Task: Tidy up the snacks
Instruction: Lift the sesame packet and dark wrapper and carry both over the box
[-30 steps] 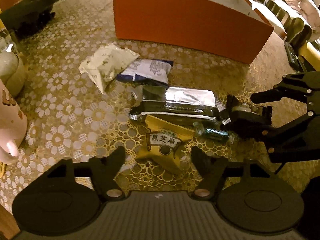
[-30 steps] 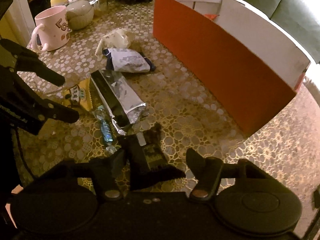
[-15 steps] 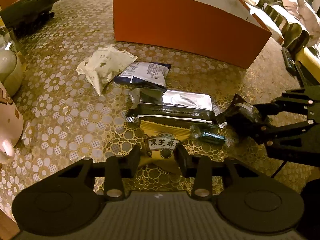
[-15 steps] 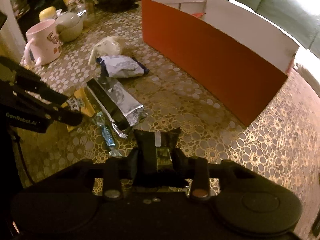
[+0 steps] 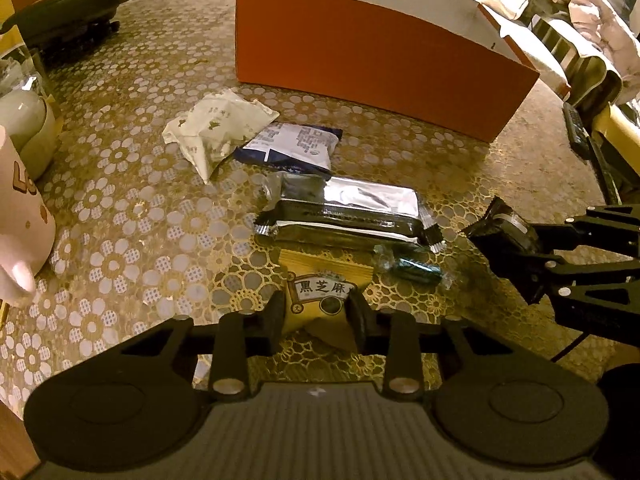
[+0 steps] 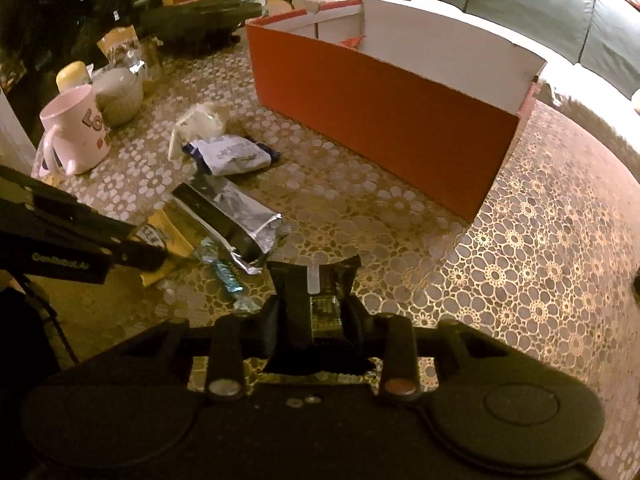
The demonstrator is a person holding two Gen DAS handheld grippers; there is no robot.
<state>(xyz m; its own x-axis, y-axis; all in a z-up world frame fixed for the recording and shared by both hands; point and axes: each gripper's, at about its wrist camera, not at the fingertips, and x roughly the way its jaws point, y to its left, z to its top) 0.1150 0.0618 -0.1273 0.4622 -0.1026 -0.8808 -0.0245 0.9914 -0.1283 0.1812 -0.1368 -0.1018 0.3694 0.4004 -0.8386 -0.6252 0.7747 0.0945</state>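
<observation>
My left tongs [image 5: 318, 314] are clamped on the near end of the yellow sesame snack packet [image 5: 324, 280]; its far end lies flat on the floral tablecloth [image 5: 120, 208]. My right tongs [image 6: 313, 318] are pinching a small black snack packet [image 6: 314, 280], which looks raised above the table.

Orange cardboard box [image 6: 384, 120] sits ahead of both tongs, open top, white inside. I see a divider wall and a bit of red inside it at the far end; its contents I can't make out.

Loose snacks between my left tongs and the box: silver-and-black foil pack [image 5: 344, 216] just past the yellow one, touching it; teal wrapped candy [image 5: 412, 270] just right of that; blue-and-white pouch [image 5: 292, 148] and white crumpled pouch [image 5: 216, 128] farther out, overlapping each other.

Ahead of the right tongs, bare tablecloth runs up to the box's near wall and around its right corner. Pink mug [image 6: 78, 132] and a round jar [image 6: 118, 94] crowd the far left table edge.
</observation>
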